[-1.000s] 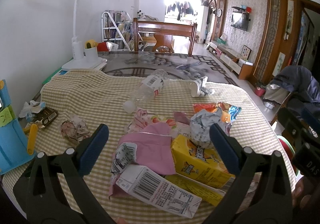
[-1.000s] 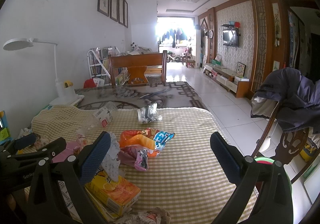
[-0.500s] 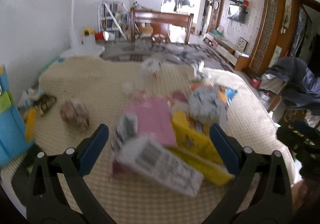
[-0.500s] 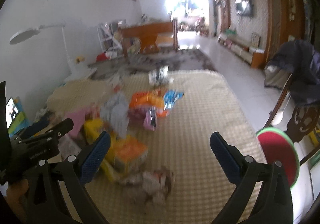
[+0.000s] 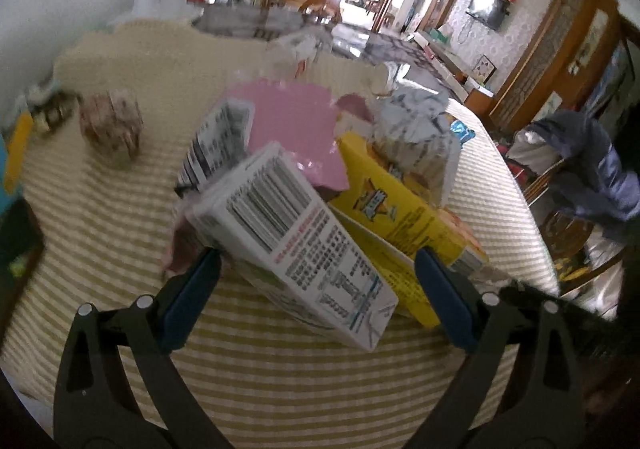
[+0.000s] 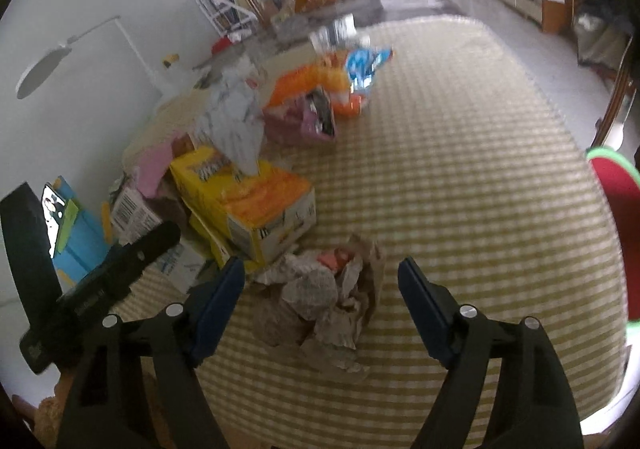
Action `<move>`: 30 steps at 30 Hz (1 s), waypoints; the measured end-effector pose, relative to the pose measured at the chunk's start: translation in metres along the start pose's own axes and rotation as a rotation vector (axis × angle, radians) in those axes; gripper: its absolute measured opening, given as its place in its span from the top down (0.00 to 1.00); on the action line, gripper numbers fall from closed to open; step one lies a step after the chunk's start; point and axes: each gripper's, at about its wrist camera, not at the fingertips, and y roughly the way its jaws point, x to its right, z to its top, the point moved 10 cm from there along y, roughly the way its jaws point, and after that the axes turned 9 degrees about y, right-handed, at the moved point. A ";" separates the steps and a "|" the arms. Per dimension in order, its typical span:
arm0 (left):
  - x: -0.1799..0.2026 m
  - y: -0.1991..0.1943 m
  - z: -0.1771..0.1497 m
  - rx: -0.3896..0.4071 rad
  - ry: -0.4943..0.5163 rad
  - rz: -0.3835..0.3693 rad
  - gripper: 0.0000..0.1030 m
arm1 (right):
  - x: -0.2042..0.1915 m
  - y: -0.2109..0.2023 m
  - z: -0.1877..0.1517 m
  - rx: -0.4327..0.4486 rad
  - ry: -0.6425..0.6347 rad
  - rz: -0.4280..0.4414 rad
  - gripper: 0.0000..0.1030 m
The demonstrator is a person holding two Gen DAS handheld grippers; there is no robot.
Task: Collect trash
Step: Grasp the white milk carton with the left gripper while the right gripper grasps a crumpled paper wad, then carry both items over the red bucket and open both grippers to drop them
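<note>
Trash lies in a heap on the counter (image 6: 460, 177), which is covered by a yellow-checked cloth. Right wrist view: a crumpled paper wad (image 6: 320, 297) sits low centre, between the blue pads of the right claw (image 6: 322, 289); the jaws are closing, pads not yet on the paper. Just upper left of the wad, a yellow-orange carton (image 6: 256, 205), with crumpled grey paper (image 6: 236, 121) on top; orange and blue snack wrappers (image 6: 332, 81) further up. Left wrist view: left claw (image 5: 316, 289) spread wide, a white barcoded carton (image 5: 292, 241) lying between its pads, contact unclear. Pink paper (image 5: 288, 121) and a yellow box (image 5: 396, 209) behind it. Frames blurred.
</note>
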 end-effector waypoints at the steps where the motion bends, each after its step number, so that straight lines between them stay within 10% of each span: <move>1: -0.001 0.003 -0.001 -0.011 -0.028 -0.024 0.08 | -0.002 0.003 -0.002 -0.020 0.010 0.009 0.29; 7: -0.004 0.001 -0.003 -0.019 -0.059 -0.038 0.39 | 0.009 -0.016 -0.007 -0.016 0.070 0.062 0.65; 19: 0.038 -0.084 0.026 0.183 0.053 -0.003 0.60 | 0.010 -0.118 0.007 0.200 0.025 0.117 0.66; 24: 0.136 -0.093 0.052 0.226 0.210 -0.194 0.60 | 0.041 -0.184 0.037 0.396 0.006 0.027 0.66; 30: 0.270 -0.040 0.051 0.068 0.274 -0.521 0.60 | 0.166 -0.222 0.055 0.505 0.232 -0.152 0.66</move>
